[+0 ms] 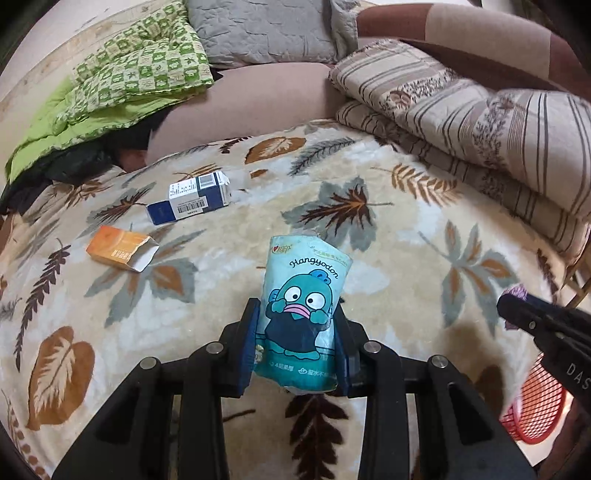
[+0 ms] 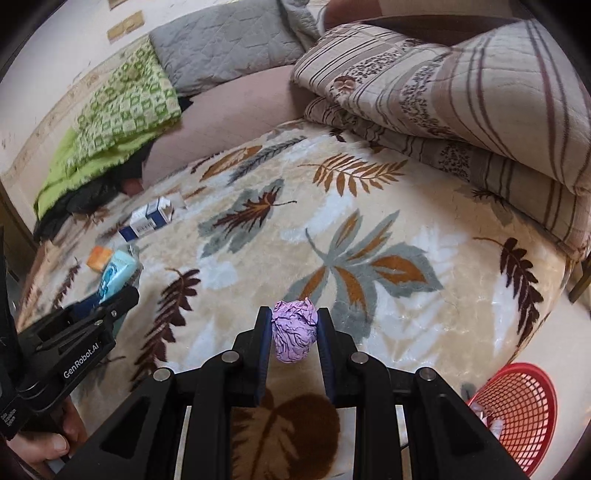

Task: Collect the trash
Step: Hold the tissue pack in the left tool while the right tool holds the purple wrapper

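My left gripper [image 1: 297,314] is shut on a teal tissue pack [image 1: 303,295] with a cartoon fish, held above the leaf-patterned blanket [image 1: 369,258]. My right gripper [image 2: 294,321] is shut on a crumpled purple paper ball [image 2: 294,330]. It also shows at the right of the left wrist view [image 1: 515,301]. A blue and white box [image 1: 190,199] and an open orange box [image 1: 120,248] lie on the blanket at the left. Both show in the right wrist view, the blue box [image 2: 149,218] and the orange box [image 2: 99,257]. A red mesh basket [image 2: 517,410] stands at lower right off the bed's edge.
Folded striped quilts [image 1: 480,122] are stacked at the right. A green checked blanket [image 1: 122,81] and a grey pillow [image 1: 266,29] lie at the back. The basket [image 1: 539,406] holds some paper.
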### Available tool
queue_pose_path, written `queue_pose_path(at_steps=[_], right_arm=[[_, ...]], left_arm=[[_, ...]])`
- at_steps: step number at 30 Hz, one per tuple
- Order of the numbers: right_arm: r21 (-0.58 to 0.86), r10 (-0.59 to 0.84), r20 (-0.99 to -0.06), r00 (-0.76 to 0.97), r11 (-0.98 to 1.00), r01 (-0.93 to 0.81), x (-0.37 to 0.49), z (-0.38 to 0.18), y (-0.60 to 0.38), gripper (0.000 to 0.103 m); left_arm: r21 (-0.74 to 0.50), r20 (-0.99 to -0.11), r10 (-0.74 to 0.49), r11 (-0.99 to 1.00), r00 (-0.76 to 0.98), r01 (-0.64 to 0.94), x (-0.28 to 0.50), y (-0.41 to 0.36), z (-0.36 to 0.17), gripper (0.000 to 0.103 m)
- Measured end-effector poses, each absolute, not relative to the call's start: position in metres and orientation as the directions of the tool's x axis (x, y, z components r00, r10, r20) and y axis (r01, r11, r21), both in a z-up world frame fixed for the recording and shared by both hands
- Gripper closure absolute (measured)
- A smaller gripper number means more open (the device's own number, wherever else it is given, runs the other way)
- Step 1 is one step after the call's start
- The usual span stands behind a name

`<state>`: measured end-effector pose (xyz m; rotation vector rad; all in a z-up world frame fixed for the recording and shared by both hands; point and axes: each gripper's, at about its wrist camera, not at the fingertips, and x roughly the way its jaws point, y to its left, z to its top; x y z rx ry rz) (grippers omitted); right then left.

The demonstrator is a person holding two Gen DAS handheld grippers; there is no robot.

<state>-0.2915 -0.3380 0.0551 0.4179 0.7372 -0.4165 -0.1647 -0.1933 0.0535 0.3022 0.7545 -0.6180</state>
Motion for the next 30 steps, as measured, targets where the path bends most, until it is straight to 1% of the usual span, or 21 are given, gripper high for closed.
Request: queue_pose_path(at_steps=[9, 30], right_arm=[[0.197, -0.210, -0.724, 0.658, 0.850, 0.488, -0.278, 0.047, -0.336, 0.078], [0.174, -0.229, -0.733, 0.641, 0.847, 0.503, -0.279, 0.045, -0.338, 0.078]], left_arm=[[0.076, -0.721, -0.393, 0.774, 0.571, 0.628, -0.158, -0.201, 0.042, 0.069], [0.071, -0.719, -0.409, 0.761, 0.562, 0.645, -0.160, -0.203, 0.041, 0.069]])
